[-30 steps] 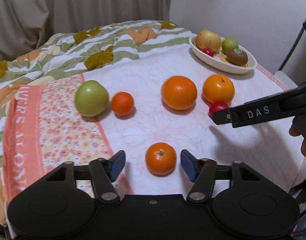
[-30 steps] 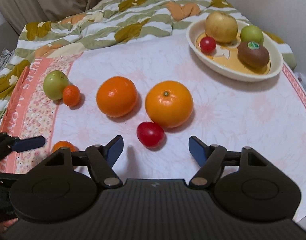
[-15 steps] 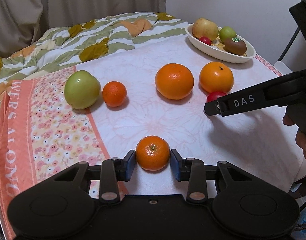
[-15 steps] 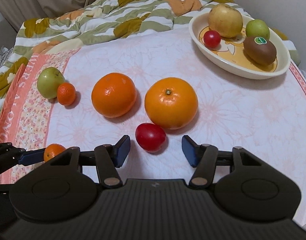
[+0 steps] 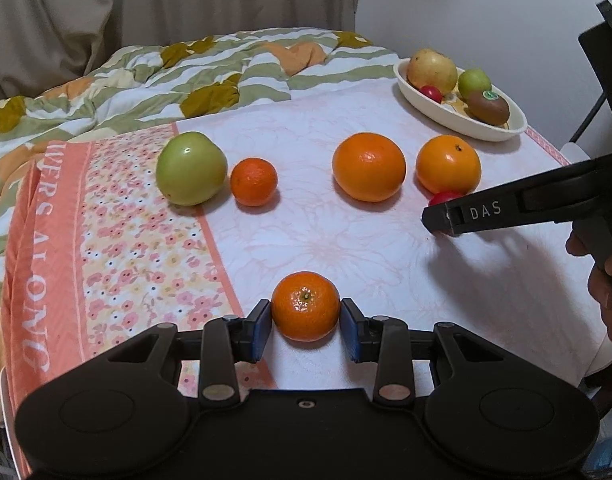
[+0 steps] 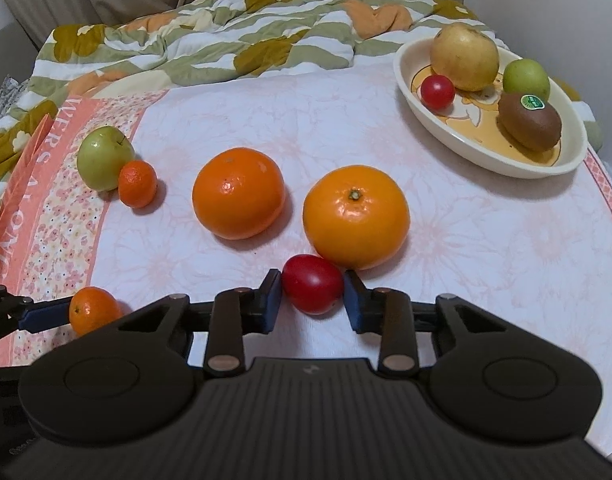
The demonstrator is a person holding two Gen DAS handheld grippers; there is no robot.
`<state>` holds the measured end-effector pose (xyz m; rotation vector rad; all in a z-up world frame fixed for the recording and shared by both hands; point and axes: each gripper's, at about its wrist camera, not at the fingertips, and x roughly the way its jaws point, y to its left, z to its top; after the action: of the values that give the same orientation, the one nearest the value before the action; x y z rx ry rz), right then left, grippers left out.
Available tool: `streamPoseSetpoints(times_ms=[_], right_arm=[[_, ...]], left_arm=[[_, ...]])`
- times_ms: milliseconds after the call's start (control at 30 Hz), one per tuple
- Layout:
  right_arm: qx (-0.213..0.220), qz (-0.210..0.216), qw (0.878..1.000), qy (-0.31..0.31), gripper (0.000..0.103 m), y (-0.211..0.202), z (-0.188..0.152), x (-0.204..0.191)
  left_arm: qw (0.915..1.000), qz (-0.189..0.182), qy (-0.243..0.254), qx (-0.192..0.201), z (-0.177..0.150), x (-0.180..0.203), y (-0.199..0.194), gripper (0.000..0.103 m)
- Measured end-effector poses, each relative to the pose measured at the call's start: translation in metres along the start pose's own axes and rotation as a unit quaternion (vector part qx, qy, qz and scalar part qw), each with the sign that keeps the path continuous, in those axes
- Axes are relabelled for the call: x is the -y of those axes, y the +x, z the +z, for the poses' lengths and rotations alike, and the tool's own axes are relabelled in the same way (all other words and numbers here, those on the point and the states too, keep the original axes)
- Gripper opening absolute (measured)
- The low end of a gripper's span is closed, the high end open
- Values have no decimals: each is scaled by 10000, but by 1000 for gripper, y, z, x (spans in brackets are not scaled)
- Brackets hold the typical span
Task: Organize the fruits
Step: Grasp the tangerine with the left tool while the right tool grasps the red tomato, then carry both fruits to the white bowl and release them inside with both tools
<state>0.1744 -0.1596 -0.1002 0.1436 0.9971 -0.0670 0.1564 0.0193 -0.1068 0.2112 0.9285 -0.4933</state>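
Resting on a pink floral tablecloth [image 6: 346, 112], the fruit is spread in a loose row from the left border band toward the right edge. A green apple [image 6: 103, 158] sits on the flowered left border, touching a small mandarin [image 6: 137, 183] just to its right. Near the front edge on the left, the left gripper [image 5: 305, 322] has both blue pads pressed against the sides of a second mandarin [image 5: 305, 306]; this fruit sits on the cloth with its stem end up. The jaws are narrowed to the width of the fruit. In the middle of the cloth lie two large oranges, the left orange [image 6: 239, 193] near but apart from the right orange [image 6: 356, 216]. Directly in front of the right orange, and touching it, lies a red cherry tomato [image 6: 312, 283]. The right gripper [image 6: 313, 300] has just closed its jaws, and its pads now clamp the tomato on both sides. At the far right corner stands a cream oval dish [image 6: 410, 80] containing a yellow apple [image 6: 465, 56], a second cherry tomato [image 6: 437, 91], a small green apple [image 6: 526, 76] and a kiwi [image 6: 530, 121] with a green sticker.
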Motion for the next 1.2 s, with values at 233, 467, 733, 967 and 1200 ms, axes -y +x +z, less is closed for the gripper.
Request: streamPoseSetpoints(times_ms=[233, 467, 733, 967, 1200], right_arm=[[37, 81, 10000, -38, 48, -13, -2, 0], [259, 104, 9996, -30, 48, -43, -6, 2], [565, -40, 9983, 122, 48, -85, -18, 10], [817, -213, 9963, 170, 48, -124, -26, 33], [970, -165, 9948, 254, 48, -146, -21, 73]], left_arm=[[9998, 65, -103, 181, -1, -2, -16, 40], [9987, 141, -142, 459, -1, 1, -39, 40], [9970, 24, -143, 760, -1, 14, -64, 40], [9946, -100, 88, 1031, 11, 36, -84, 40], [9927, -28, 63, 1205, 32, 66, -95, 40]])
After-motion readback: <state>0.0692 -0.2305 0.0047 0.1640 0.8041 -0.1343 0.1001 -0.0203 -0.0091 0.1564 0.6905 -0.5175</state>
